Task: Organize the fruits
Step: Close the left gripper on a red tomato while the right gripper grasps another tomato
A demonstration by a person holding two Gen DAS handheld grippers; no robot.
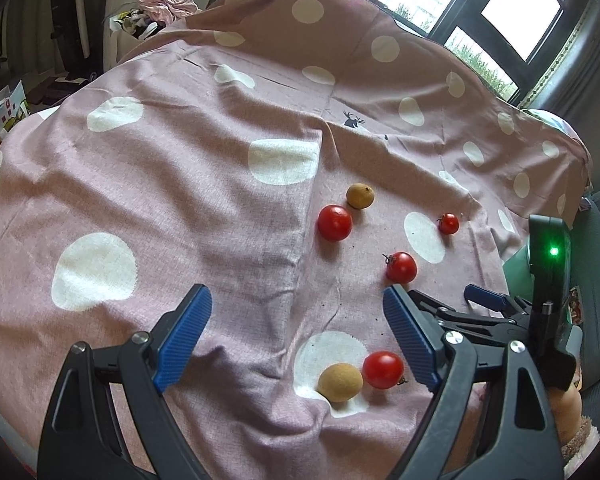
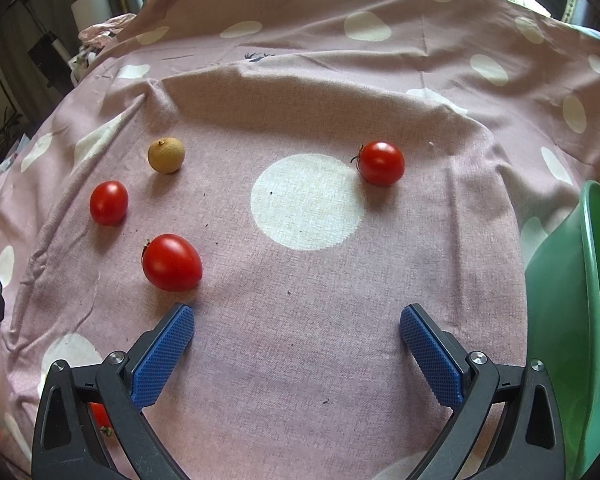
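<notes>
So, risks from where things sit now:

Left gripper (image 1: 298, 326): jaws wide apart, nothing held; hovers over the cloth (image 1: 180, 200) w/ a tan fruit (image 1: 339, 382) and a tomato (image 1: 383, 369) touching each other, low between the fingers.

Right gripper (image 2: 296, 332): jaws also spread, empty; nearest tomato (image 2: 171, 262) sits just off its left fingertip, not between the pads.

Fruit location: all loose on the cloth. In the right view, a second tomato (image 2: 109, 202) and a tan fruit (image 2: 166, 155) lie farther left, another tomato (image 2: 381, 163) to the right by a white dot.

Green bowl (image 2: 576, 320): at the right edge, tilted; prob. the target, can't see inside.

Risk, roll: fruits are round, cloth is soft & creased; a finger nudge could send one down a fold or off the edge.

Risk, double grab: the touching pair under the left gripper; closing there may catch both or squirt one out.

Risk, squash: tomatoes look thin-skinned; hard clamp = split.

Risk, clash: the two grippers are close together; reaching for the same fruit could knock fingers.

Risk, snag: pads digging low could pinch fabric and drag the other fruits along.
</notes>
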